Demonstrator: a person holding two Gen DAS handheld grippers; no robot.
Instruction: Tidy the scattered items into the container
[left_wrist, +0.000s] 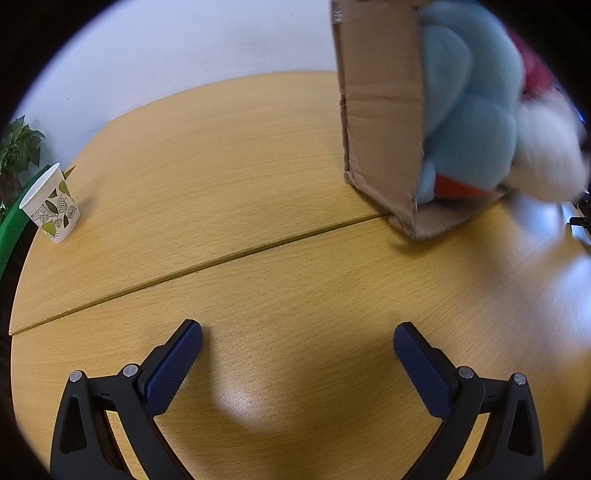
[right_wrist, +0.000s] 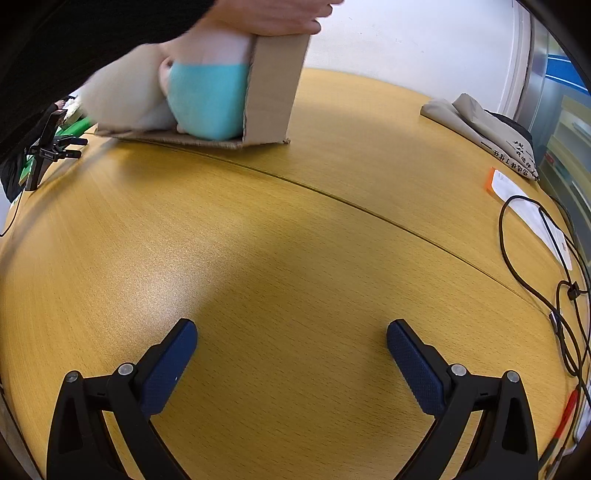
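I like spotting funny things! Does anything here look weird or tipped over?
Yes. The cardboard box lies tipped on its side on the wooden table, its opening facing sideways, and a blue plush toy bulges out of it. A bare hand rests on top of the box. Both grippers hang open, holding nothing.

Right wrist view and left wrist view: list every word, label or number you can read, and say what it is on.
Grey cloth bag: a row of dark printed characters along its edge, too small and skewed to read.
White paper slip: faint marks, unreadable.
Paper cup: leaf pattern only, no text.
Cardboard box: no print visible.
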